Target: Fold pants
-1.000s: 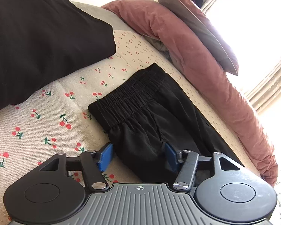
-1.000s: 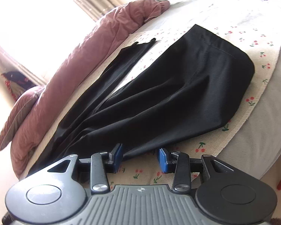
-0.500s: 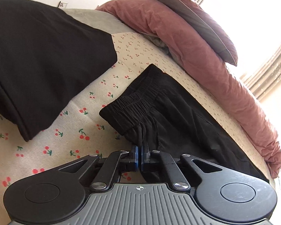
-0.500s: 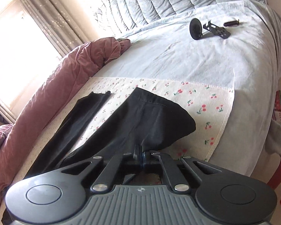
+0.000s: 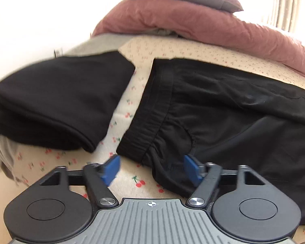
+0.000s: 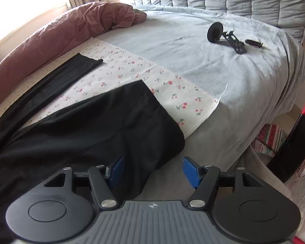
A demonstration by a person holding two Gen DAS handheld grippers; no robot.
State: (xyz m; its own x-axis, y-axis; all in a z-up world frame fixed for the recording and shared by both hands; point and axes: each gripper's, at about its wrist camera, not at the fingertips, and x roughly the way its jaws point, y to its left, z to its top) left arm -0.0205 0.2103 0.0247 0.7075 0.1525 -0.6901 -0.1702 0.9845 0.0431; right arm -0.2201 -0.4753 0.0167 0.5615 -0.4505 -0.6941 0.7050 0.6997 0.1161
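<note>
Black pants (image 5: 223, 105) lie on the cherry-print cloth (image 6: 132, 69) on the bed (image 6: 193, 40), waistband corner between the spread left tongs (image 5: 150, 168). Right tongs (image 6: 152, 169) also released, straddling the leg hem at the cloth's near edge; open bedsheet beyond.

left gripper (image 5: 151, 169) and right gripper (image 6: 152, 169): fingers spread wide, gripping nothing.
</note>
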